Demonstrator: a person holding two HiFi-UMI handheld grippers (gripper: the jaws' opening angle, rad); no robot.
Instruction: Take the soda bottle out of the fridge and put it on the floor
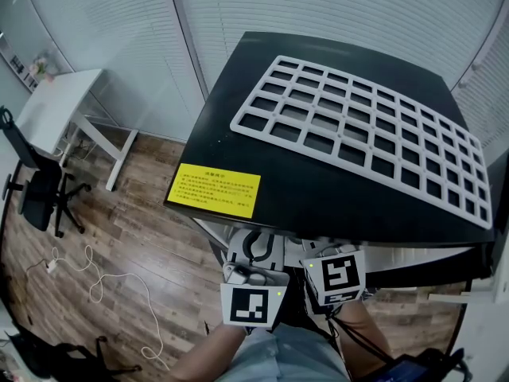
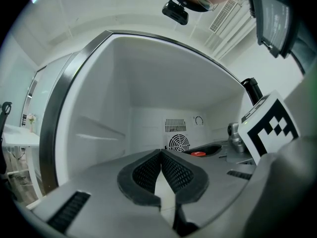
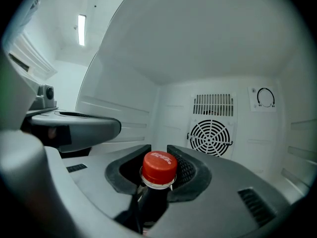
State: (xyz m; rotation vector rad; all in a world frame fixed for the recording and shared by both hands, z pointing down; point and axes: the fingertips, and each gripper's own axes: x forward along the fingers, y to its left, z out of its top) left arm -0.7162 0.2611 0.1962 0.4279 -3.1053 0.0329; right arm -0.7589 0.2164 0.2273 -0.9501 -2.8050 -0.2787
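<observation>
The right tool (image 3: pixel 158 152) is clamped on the neck of the bottle (image 3: pixel 154 202) just under its red cap (image 3: pixel 159 166), the bottle standing upright, long axis vertical and cap uppermost, inside the white fridge (image 3: pixel 213 58), while the left tool (image 2: pixel 161 155) alongside is clenched, pads together.

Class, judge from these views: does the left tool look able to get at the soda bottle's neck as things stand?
Probably not. The right tool grips the soda bottle at the neck, filling that spot, and the left tool is shut beside it.
</observation>
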